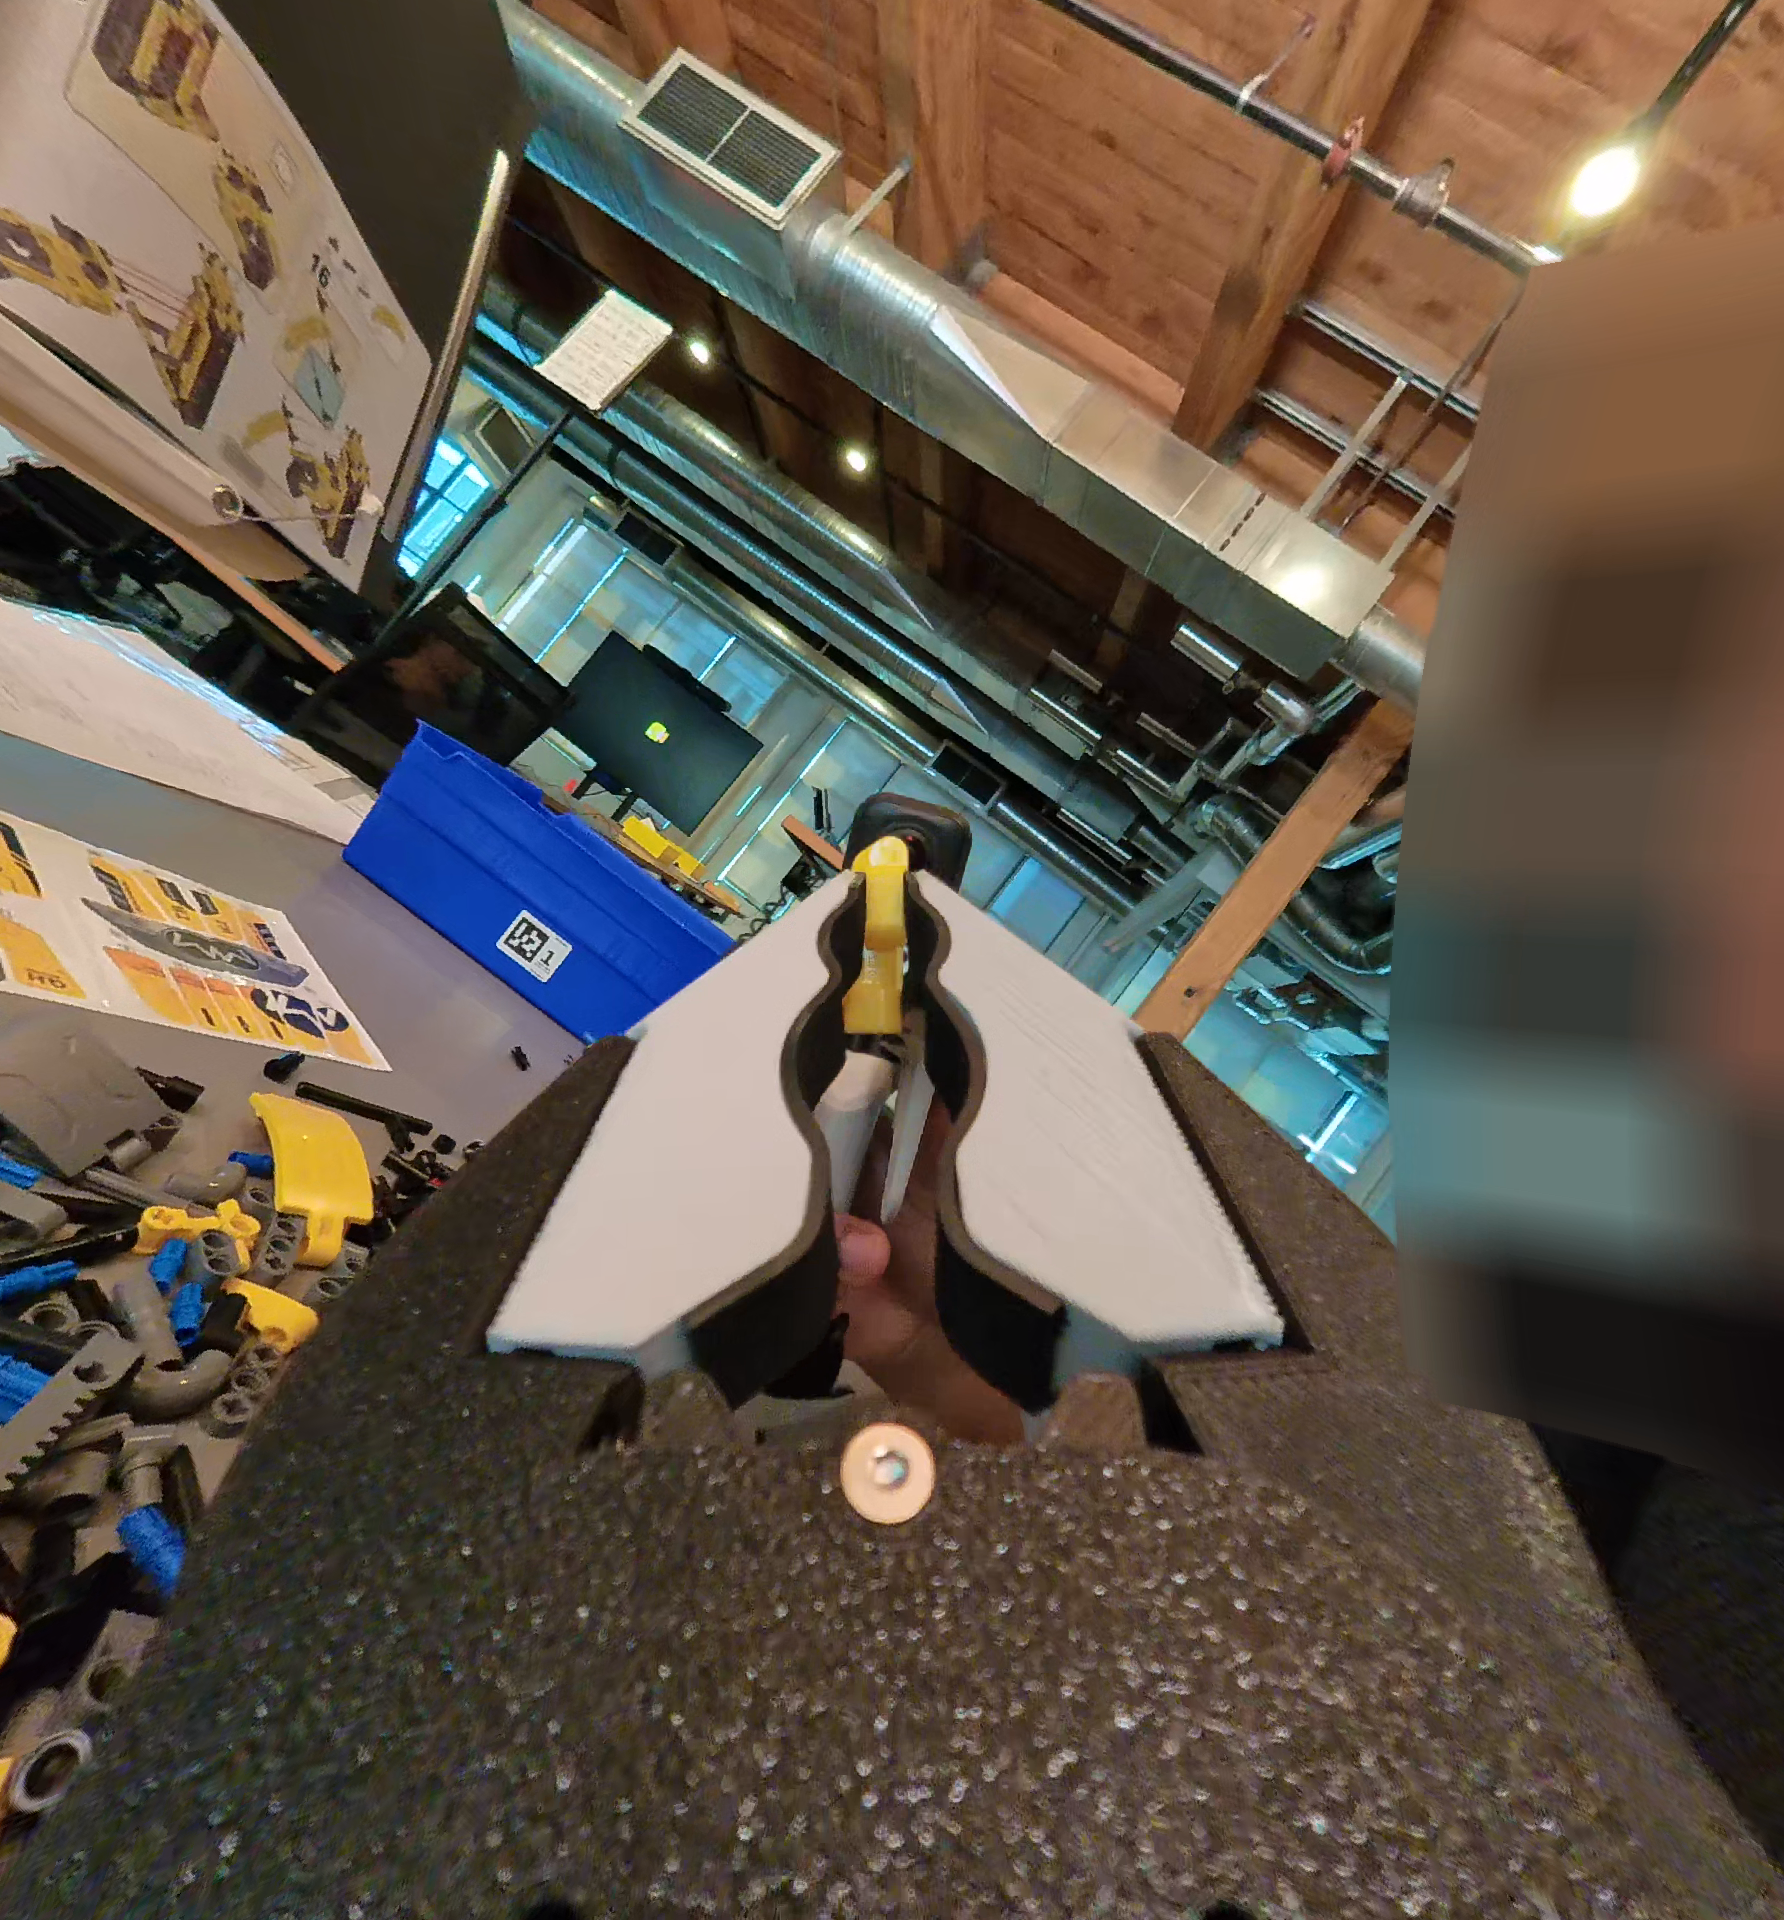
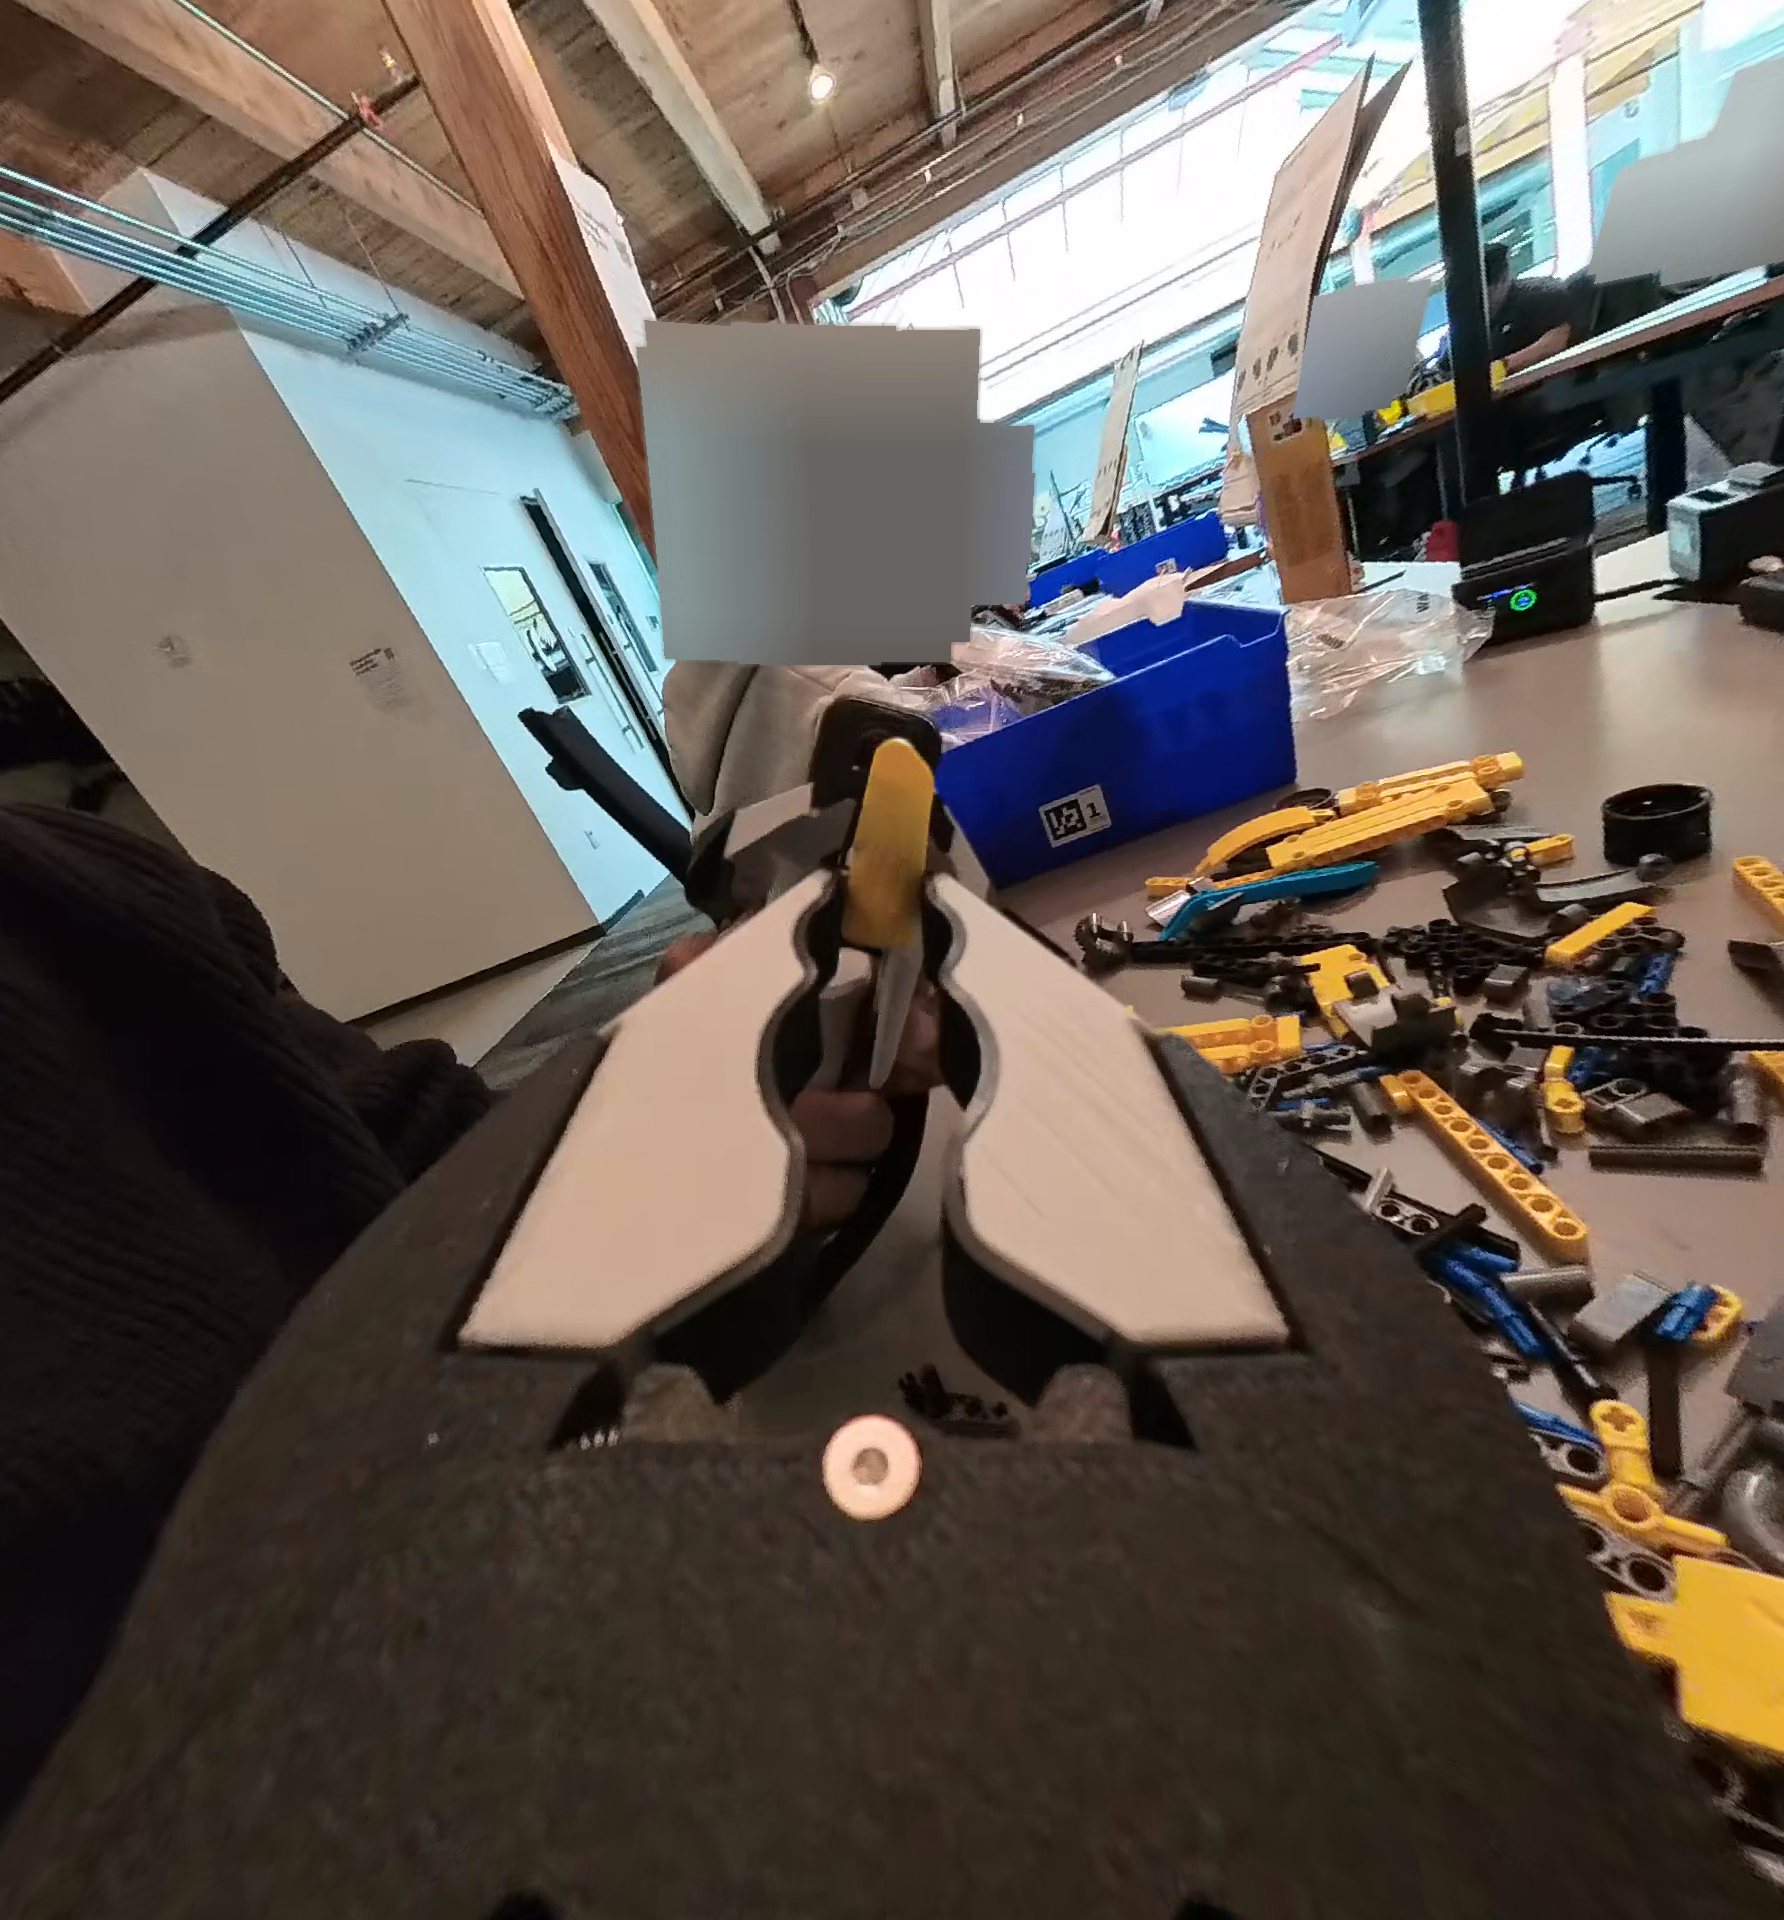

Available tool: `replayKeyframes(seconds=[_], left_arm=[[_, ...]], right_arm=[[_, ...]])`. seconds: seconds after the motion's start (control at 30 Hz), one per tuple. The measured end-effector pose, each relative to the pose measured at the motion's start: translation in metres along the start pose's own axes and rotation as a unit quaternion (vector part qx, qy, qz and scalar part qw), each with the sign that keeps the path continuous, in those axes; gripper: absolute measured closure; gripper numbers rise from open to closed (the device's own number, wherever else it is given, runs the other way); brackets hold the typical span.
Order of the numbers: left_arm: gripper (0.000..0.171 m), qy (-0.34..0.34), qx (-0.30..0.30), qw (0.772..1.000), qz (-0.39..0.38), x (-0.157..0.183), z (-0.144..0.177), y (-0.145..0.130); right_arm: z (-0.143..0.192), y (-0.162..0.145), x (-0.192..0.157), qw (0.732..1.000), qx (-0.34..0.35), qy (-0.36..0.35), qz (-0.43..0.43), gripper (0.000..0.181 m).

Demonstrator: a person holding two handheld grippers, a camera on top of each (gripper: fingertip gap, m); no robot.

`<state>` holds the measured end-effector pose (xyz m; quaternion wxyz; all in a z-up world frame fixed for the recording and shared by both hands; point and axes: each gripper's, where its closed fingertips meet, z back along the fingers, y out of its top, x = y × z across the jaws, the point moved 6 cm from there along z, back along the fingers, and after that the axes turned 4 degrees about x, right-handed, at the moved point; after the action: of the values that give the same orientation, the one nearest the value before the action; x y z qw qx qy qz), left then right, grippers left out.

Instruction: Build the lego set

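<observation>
While both grippers are raised off the grey table, each points at the other, and both pinch one yellow building-toy piece between their tips. A blue plastic bin stands on the table behind them, with clear plastic bags in it and beside it. Printed instruction sheets lie flat near the bin. Loose yellow, blue, grey and black construction-toy parts are scattered over the table, beside and below the grippers. The left gripper is closed narrowly on the yellow piece. The right gripper is likewise closed on it, and the piece stands upright between the pale fingers.
</observation>
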<state>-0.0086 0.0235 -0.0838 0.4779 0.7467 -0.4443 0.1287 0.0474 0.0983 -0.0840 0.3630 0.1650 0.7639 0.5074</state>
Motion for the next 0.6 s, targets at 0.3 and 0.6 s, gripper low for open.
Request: replayKeyframes(seconds=[0.3, 0.6], left_arm=[[0.165, -0.003, -0.014, 0.999, -0.031, 0.0029, 0.0019, 0.0004], [0.165, -0.012, -0.013, 1.0, -0.026, 0.0023, 0.0046, 0.0012]], right_arm=[[0.0021, 0.002, -0.0003, 1.0, -0.016, 0.014, -0.001, 0.168], [0.0036, 0.0034, 0.0001, 1.0, -0.014, 0.018, 0.0, 0.168]])
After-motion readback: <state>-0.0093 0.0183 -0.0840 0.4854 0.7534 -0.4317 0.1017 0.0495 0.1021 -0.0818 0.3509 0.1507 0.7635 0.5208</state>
